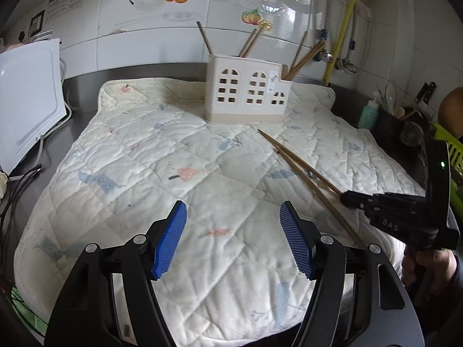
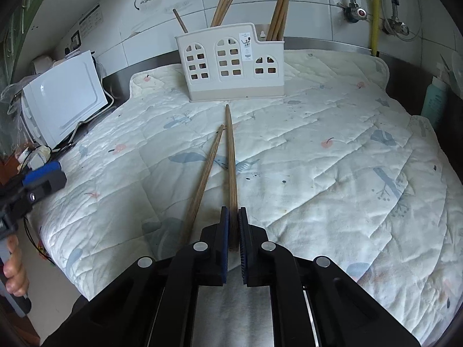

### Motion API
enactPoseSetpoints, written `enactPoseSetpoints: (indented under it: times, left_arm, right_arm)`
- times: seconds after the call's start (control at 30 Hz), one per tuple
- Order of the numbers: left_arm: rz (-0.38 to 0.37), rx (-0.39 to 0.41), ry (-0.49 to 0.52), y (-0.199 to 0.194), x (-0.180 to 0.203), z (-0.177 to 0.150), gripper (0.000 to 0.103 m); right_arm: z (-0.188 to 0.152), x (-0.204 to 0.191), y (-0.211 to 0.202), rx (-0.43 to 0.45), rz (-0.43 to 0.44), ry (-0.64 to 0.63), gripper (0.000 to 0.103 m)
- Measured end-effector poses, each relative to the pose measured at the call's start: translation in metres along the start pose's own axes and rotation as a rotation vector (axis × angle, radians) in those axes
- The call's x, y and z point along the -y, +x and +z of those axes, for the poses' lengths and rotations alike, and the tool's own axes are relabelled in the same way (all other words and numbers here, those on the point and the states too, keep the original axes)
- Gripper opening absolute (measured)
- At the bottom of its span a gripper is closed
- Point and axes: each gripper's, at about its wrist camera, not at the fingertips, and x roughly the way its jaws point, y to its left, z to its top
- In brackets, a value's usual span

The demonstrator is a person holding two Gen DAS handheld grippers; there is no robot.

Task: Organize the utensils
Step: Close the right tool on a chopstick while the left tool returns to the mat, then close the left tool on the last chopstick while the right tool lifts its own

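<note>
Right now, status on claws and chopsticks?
Left claw open, empty, above quilted mat. Right claw closed around one brown wooden chopstick; second chopstick loose beside it. White house-shaped utensil holder ahead, path clear.

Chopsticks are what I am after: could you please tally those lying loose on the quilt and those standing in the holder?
Loose chopsticks on the quilt: 2
Chopsticks standing in the holder: about 8; they overlap
Total: about 10

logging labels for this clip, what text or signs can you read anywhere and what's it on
"DAS": raised letters on the black body of the right hand-held gripper.
Sticker on the utensil holder: print too small to read.
Printed chart on the wall tiles: too blurred to read.
Nothing else is legible.
</note>
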Motion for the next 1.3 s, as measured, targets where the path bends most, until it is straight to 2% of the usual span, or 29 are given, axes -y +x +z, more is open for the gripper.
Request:
enactPoseSetpoints:
  times: [0.2,0.37,0.47,0.63,0.7,0.87,0.97,1.1,1.3]
  left_arm:
    - [-0.115,-0.028,0.062,0.001,0.049,-0.024,0.062]
    - [-0.170,-0.048,0.089,0.007,0.084,-0.034,0.057]
    - [-0.195,-0.058,0.088,0.010,0.100,-0.039,0.050]
    - [-0.179,-0.071,0.086,0.016,0.119,-0.045,0.042]
    - [-0.168,-0.082,0.074,0.022,0.123,-0.045,0.035]
    - [-0.132,-0.093,0.048,0.032,0.128,-0.047,0.031]
    - [-0.115,-0.090,0.042,0.036,0.130,-0.047,0.025]
    - [-0.092,-0.099,0.046,0.039,0.127,-0.043,0.012]
    - [-0.067,-0.105,0.071,0.034,0.119,-0.039,0.010]
  right_arm:
    - [-0.007,0.019,-0.016,0.007,-0.004,0.035,0.006]
    - [-0.012,0.032,-0.026,0.014,-0.006,0.053,0.006]
    - [-0.016,0.040,-0.029,0.015,0.001,0.071,0.006]
    - [-0.021,0.049,-0.031,0.015,0.020,0.088,0.006]
    - [-0.022,0.051,-0.031,0.015,0.024,0.091,0.006]
    - [-0.022,0.053,-0.031,0.020,0.034,0.088,0.006]
    - [-0.023,0.054,-0.031,0.024,0.038,0.090,0.006]
    - [-0.024,0.054,-0.032,0.028,0.035,0.089,0.006]
    - [-0.024,0.054,-0.032,0.033,0.038,0.098,0.006]
